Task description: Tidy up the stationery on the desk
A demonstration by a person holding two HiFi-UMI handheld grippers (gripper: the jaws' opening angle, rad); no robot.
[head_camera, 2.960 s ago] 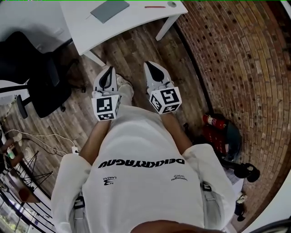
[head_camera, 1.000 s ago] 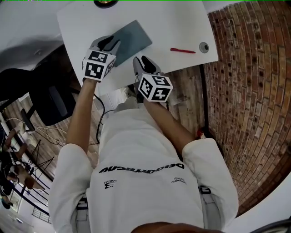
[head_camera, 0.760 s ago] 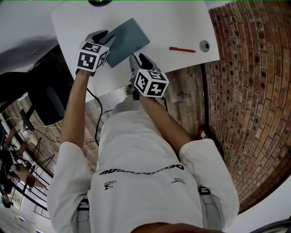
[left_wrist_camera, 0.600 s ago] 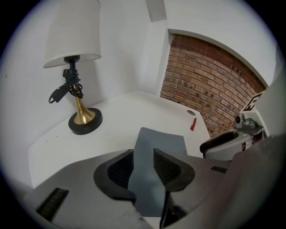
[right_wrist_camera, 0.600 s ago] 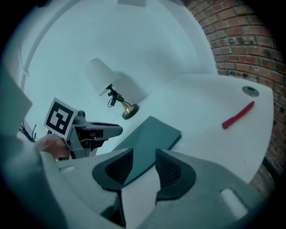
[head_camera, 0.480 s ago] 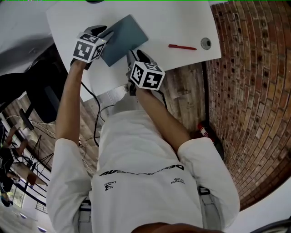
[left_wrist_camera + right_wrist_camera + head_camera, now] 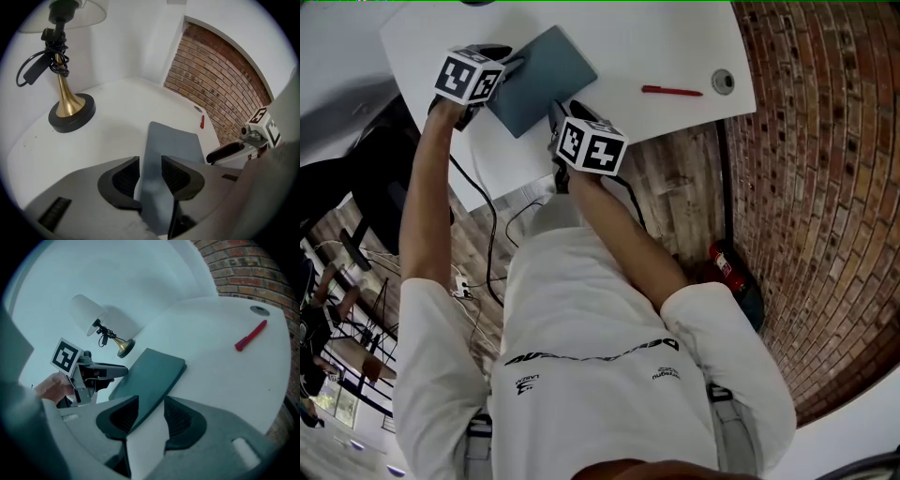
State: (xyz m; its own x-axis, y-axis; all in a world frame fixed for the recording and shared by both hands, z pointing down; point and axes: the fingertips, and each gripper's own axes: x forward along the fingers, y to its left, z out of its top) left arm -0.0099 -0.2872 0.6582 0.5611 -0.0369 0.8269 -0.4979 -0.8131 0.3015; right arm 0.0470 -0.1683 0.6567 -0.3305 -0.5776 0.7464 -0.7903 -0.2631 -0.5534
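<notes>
Notebook (image 7: 539, 70) flat; left gripper (image 7: 151, 160), right gripper (image 7: 151, 400) parted

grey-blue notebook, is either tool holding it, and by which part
Nothing is held: the left tool and right tool both stand open by the flat grey-blue notebook.

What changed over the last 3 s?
Both grippers came up from over the floor to the desk: left gripper at the left edge of the notebook, right gripper at its near edge, jaws apart, nothing gripped. Notebook and red pen lie unmoved.
</notes>
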